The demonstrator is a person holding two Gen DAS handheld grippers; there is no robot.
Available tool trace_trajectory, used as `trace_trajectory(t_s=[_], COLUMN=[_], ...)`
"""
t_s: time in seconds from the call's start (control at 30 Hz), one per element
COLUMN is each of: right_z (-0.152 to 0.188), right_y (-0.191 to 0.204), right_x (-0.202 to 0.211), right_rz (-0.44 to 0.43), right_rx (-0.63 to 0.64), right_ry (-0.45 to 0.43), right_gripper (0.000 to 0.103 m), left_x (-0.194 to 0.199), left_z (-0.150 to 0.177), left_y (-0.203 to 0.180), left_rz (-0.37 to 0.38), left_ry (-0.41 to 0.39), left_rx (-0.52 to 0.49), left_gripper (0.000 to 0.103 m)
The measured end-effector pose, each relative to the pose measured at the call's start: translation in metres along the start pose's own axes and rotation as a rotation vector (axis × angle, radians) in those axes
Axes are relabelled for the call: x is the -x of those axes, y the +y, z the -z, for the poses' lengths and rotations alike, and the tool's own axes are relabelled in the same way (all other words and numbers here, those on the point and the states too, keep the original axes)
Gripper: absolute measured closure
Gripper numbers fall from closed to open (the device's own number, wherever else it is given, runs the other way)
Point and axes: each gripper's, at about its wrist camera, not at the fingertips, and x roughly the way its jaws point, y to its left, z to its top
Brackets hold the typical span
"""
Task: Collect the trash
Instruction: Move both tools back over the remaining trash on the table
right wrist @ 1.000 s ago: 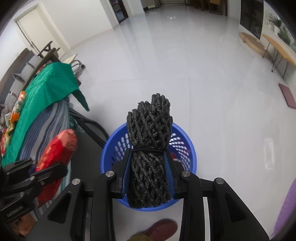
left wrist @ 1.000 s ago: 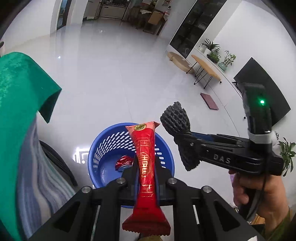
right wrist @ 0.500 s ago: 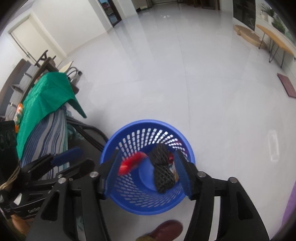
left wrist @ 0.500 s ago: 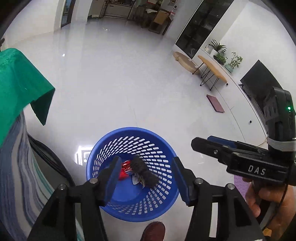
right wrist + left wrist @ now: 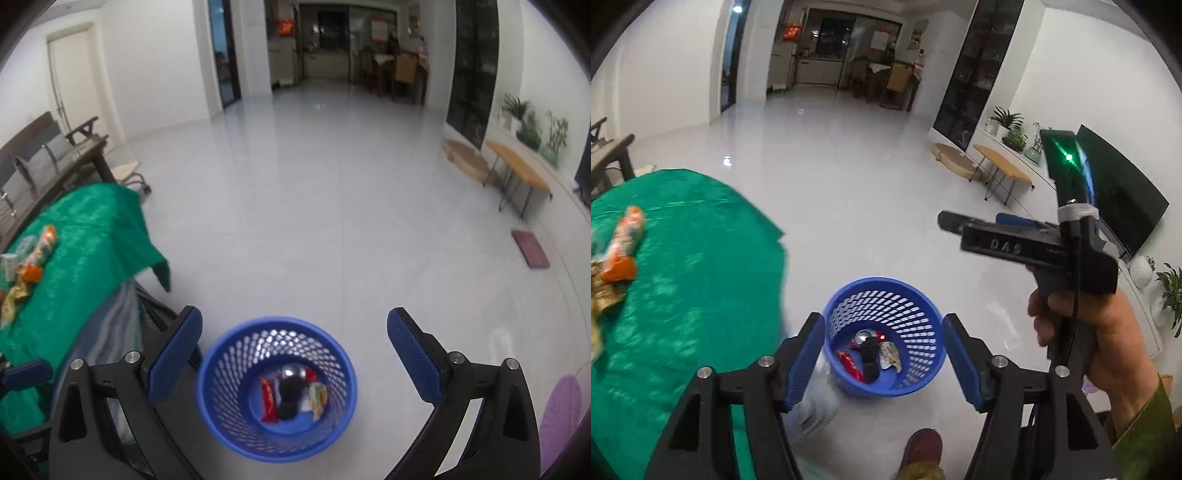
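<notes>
A blue perforated basket (image 5: pixel 923 314) stands on the white floor, also in the right wrist view (image 5: pixel 221 376). Inside lie a red wrapper (image 5: pixel 267 400), a black net bundle (image 5: pixel 288 400), a pale wrapper (image 5: pixel 317 397) and a shiny round piece (image 5: pixel 293 370). My left gripper (image 5: pixel 884 358) is open and empty above the basket. My right gripper (image 5: pixel 295 358) is open and empty above it too; it also shows from the side in the left wrist view (image 5: pixel 1015 240). More wrappers, one orange (image 5: pixel 622 243), lie on the green cloth.
A table with a green cloth (image 5: pixel 683 277) stands at the left, over a striped cloth (image 5: pixel 110 332). A brown shoe (image 5: pixel 921 448) is on the floor by the basket. Low wooden tables (image 5: pixel 517 177), plants and a TV line the right wall.
Both grippers have opened and dropped the red wrapper and the black net bundle into the basket. Both have since risen and tilted up, so the basket looks smaller.
</notes>
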Motion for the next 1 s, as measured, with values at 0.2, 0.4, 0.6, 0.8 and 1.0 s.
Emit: trace_trajectory(t_s=[0.2, 0.4, 0.6, 0.8, 1.0], right_z=[0.0, 0.025, 0.07, 0.102, 0.117], right_y=[0.07, 0.158, 0.232, 0.286, 0.313], right_x=[0.042, 0.058, 0.065, 0.07, 0.06], right_rz=[-0.125, -0.264, -0.374, -0.377, -0.347], right_rx=[0.049, 0.153, 0.256, 0.385, 0.467], right_ry=[-0.094, -0.098, -0.052, -0.046, -0.042], right_gripper=[0.002, 0.001, 0.001, 0.001, 0.001], left_x=[0.049, 0.084, 0.113, 0.127, 0.13], left_z=[0.036, 0.076, 0.105, 0.122, 0.141], left_y=[0.053, 0.12, 0.171, 0.192, 0.208], left_rz=[-0.165, -0.363, -0.475, -0.518, -0.52], left_ry=[-0.022, -0.03, -0.038, -0.048, -0.036], left_rx=[0.051, 0.153, 0.225, 0.236, 0.253], left_gripper=[0.03, 0.03, 0.03, 0.03, 0.03])
